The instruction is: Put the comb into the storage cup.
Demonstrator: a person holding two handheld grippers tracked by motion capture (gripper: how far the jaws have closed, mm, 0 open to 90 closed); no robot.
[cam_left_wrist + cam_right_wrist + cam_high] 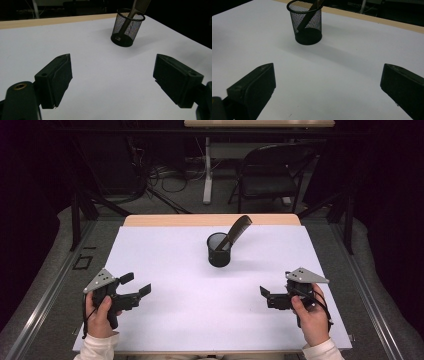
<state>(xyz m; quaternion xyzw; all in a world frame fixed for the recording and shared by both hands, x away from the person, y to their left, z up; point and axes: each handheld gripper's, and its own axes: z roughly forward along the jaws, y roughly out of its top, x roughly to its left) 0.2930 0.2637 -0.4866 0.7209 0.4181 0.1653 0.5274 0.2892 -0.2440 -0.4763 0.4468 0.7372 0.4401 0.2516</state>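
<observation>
One black mesh cup is counted on the table, and one dark comb is counted standing tilted inside it. One white table top is seen, edged by one wooden strip at its far side. Two grippers are counted: the left gripper and the right gripper, each with two black jaws set wide apart. Two hands are counted. One folding chair is counted behind the table.
</observation>
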